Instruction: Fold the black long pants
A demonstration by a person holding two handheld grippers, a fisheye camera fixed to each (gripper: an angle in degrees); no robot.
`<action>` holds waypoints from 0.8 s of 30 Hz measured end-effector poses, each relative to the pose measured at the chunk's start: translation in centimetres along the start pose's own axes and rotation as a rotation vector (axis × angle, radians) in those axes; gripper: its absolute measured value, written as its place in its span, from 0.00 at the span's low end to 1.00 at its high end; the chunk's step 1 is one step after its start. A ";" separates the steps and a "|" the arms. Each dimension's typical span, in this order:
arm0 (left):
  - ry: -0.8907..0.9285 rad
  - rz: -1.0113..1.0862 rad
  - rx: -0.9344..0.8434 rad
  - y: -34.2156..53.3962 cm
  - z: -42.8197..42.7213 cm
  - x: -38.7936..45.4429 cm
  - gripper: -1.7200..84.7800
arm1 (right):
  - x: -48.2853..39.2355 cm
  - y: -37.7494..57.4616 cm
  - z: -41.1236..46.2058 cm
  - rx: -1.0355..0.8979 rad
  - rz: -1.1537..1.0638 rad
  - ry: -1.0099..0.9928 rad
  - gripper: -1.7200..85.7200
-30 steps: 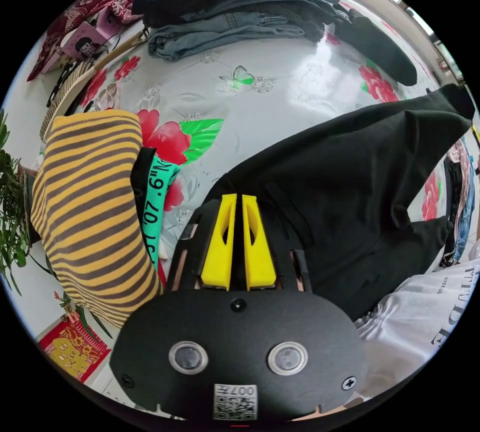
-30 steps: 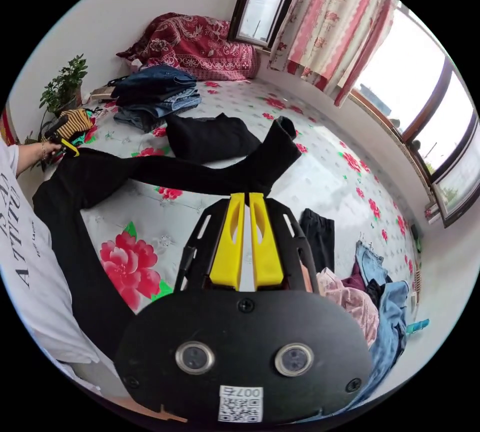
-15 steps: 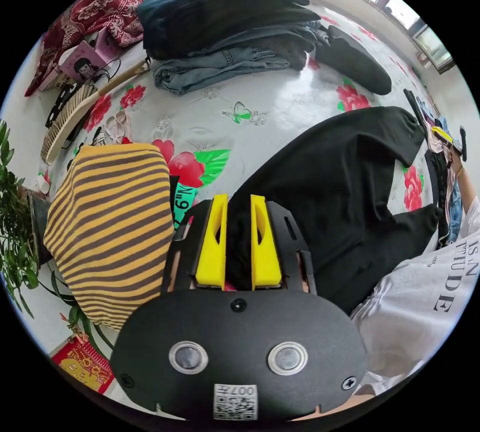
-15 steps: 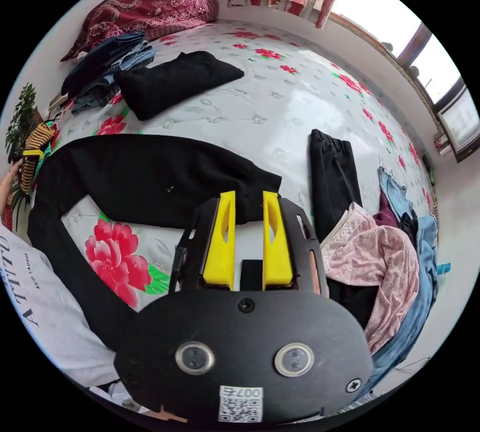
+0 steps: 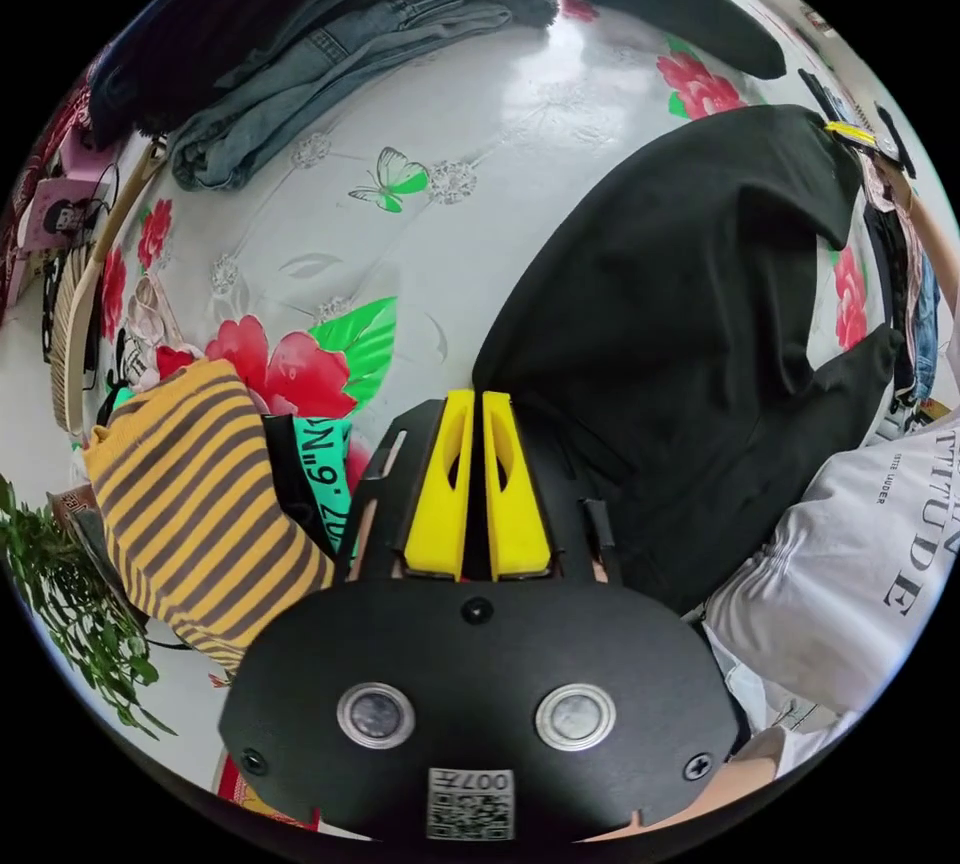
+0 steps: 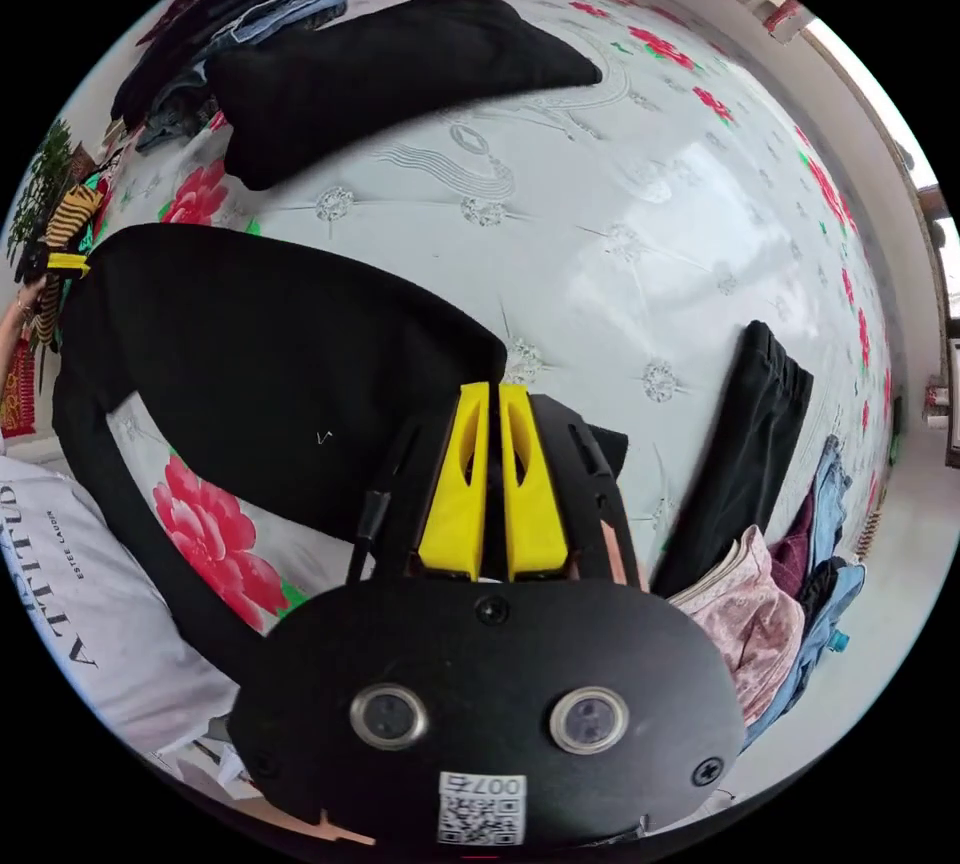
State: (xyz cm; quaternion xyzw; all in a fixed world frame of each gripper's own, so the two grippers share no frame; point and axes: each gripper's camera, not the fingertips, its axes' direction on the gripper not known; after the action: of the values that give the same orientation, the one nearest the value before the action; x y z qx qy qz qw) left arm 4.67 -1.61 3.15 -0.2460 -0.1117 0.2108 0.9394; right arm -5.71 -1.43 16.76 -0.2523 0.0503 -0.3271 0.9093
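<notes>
Both grippers, left (image 5: 475,404) and right (image 6: 488,396), closed again since half a second ago, each pinching the black long pants (image 6: 260,354) lying on the floral bed (image 6: 620,204). I judge the cloth soft, limp; I hold the edges.

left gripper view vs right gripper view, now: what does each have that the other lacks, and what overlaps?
Left gripper view: butterfly print on the floral sheet, and a green lettered garment beside the striped top.
Right gripper view: an embossed swirl in the sheet.
Both: black pants, held at opposite ends by the left gripper and right gripper, fingers closed; folded black garment; jeans stack.
</notes>
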 end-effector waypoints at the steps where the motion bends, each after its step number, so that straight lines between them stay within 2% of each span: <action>1: -0.008 -0.001 0.013 0.3 -0.3 0.1 0.01 | 0.3 1.2 -2.8 0.083 0.021 0.002 0.02; 4: -0.040 -0.002 0.119 3.0 -3.6 0.7 0.01 | 0.7 5.6 -10.7 0.291 0.067 -0.029 0.02; 6: -0.015 -0.008 0.234 6.2 -7.3 1.1 0.01 | 0.2 8.8 -14.9 0.371 0.070 -0.011 0.02; 12: -0.024 0.064 0.438 16.8 -15.2 5.3 0.01 | -3.2 21.9 -25.1 0.538 0.123 0.055 0.02; 17: -0.019 0.132 0.471 24.9 -15.2 10.3 0.01 | -6.0 33.8 -23.4 0.402 0.209 0.069 0.02; 19: 0.020 0.131 0.429 26.5 -13.1 11.9 0.01 | -7.3 39.0 -18.4 0.231 0.270 0.030 0.02; 24: 0.085 0.120 0.171 26.6 -2.5 15.6 0.01 | -9.3 46.0 -6.6 -0.031 0.419 -0.153 0.02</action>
State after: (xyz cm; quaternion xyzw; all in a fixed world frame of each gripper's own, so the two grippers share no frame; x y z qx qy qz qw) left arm 10.24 25.43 -10.85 -0.1799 -0.0383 0.2647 0.9466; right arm 11.51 31.84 -12.27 -0.2743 0.0374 -0.1101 0.9546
